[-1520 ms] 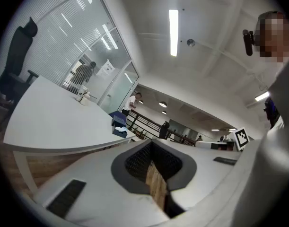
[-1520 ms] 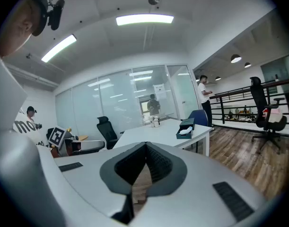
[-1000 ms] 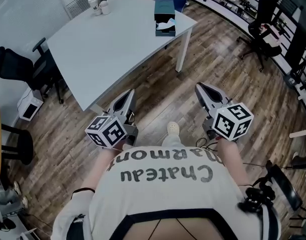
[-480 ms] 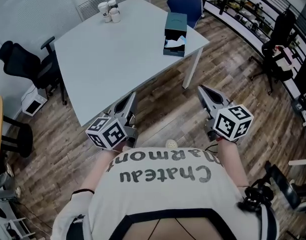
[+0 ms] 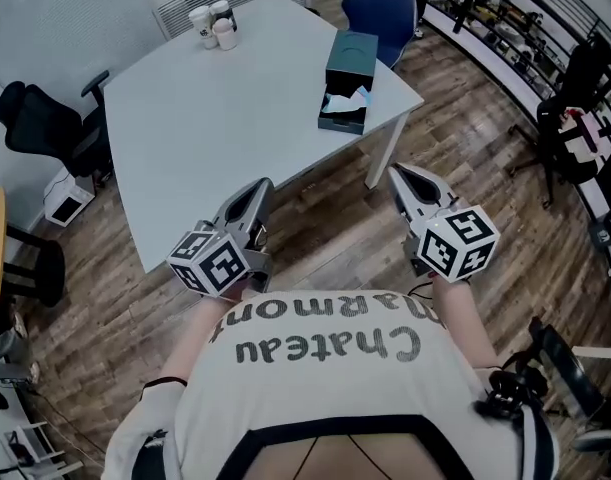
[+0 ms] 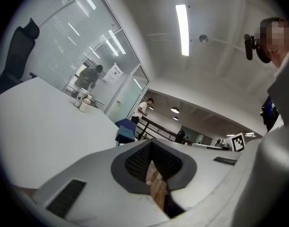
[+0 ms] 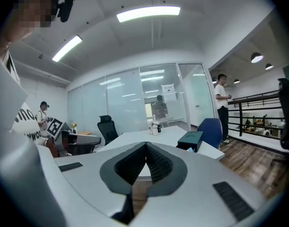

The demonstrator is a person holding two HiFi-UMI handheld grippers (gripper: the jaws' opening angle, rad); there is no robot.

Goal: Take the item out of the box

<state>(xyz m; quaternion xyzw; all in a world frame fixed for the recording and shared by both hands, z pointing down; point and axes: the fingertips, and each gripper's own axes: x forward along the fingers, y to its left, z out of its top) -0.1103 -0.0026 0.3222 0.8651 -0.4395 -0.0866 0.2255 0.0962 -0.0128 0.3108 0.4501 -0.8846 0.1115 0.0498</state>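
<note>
Shirt (image 5: 325, 353) print, upside down from the head view, reads "Chateau Marmont"; left gripper (image 5: 264, 184) and right gripper (image 5: 394, 172), fingers pressed together on nothing, hang above the wood floor (image 5: 325, 230) short of the white table (image 5: 215, 118), where the dark teal box (image 5: 350, 53) sits open near the right edge, pale item (image 5: 343, 103) inside

"Chateau" on the shirt (image 5: 325, 383)

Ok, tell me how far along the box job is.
Nothing looks done: the box sits near the table's right corner, with a pale item showing in its open end. In hand: nothing. The left gripper and right gripper are both shut and empty, held short of the table. Left to do: get to the box, grip the pale item and pull it out.
</note>
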